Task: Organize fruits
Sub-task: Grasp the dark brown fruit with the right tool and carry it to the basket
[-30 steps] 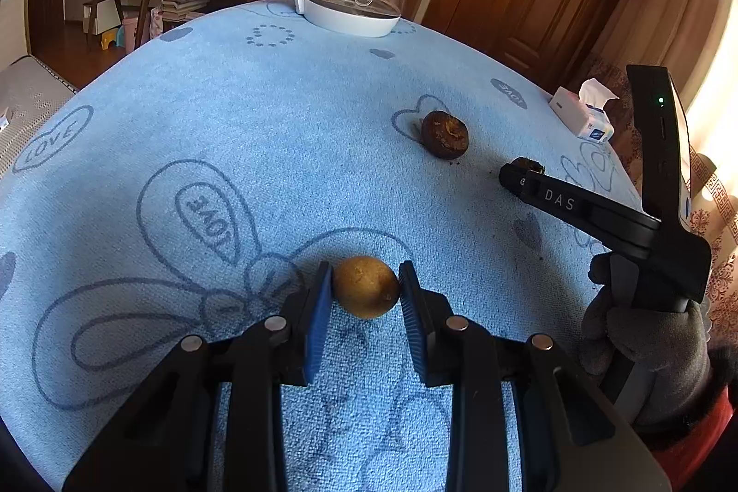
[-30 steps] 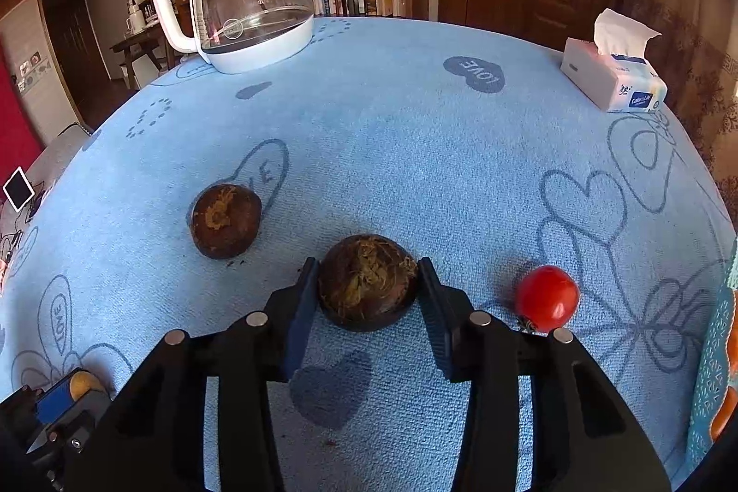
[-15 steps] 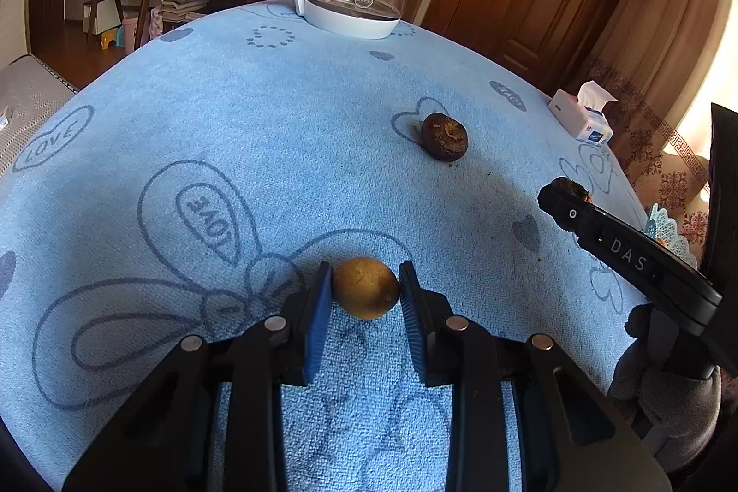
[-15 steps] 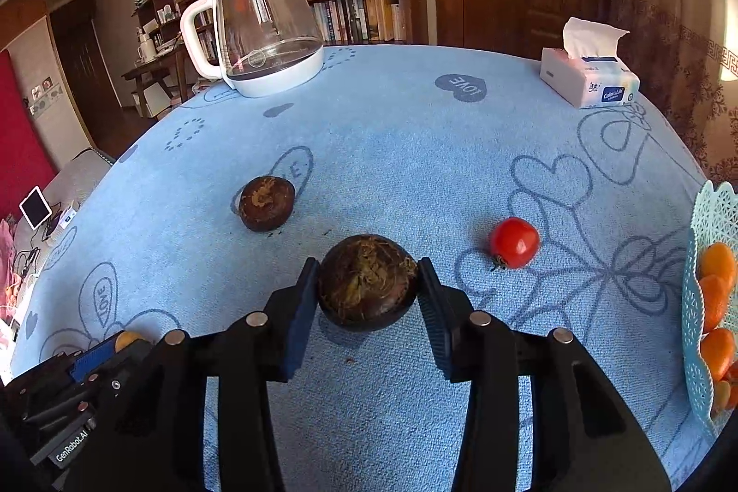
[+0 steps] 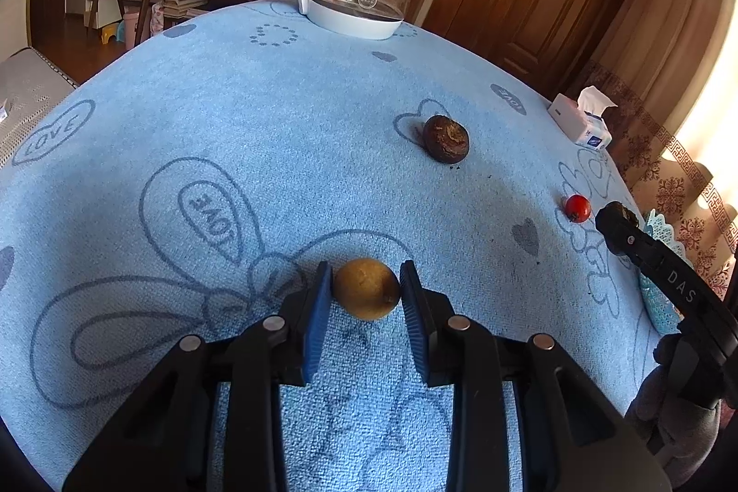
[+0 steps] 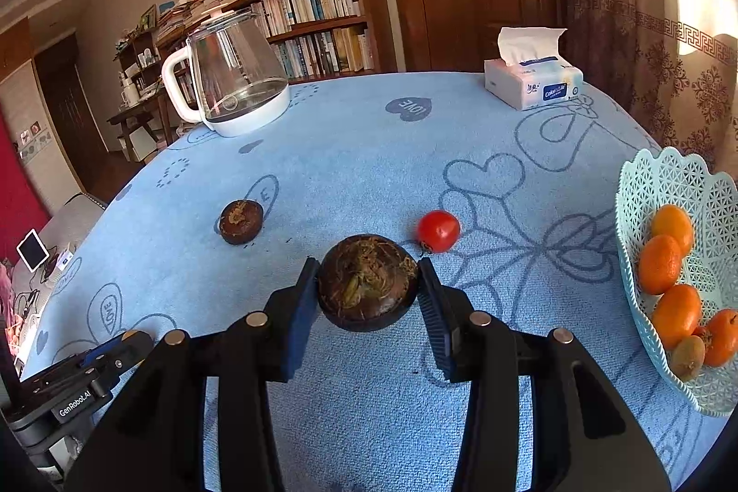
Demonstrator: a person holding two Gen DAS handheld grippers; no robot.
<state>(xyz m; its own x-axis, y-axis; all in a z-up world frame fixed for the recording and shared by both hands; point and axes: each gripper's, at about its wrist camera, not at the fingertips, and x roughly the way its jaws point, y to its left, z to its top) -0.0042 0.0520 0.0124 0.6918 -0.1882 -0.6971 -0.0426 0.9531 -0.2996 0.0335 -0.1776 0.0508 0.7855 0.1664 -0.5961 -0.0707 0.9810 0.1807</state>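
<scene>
A: Fruit is being gathered into the lattice fruit basket (image 6: 664, 187) at the table's right edge. A dark water chestnut (image 6: 367, 282) is being held between the right gripper (image 6: 369, 298) pads, lifted above the blue tablecloth (image 6: 369, 151).

B: And the left gripper (image 5: 366, 289)?

A: A small yellow-brown fruit (image 5: 366, 288) is being closely bracketed near the front edge; firm contact cannot be told.

B: Risks?

A: The cherry tomato (image 6: 438, 230) is probably being passed closely and could be knocked rolling; the rounded chestnut could slip.
</scene>
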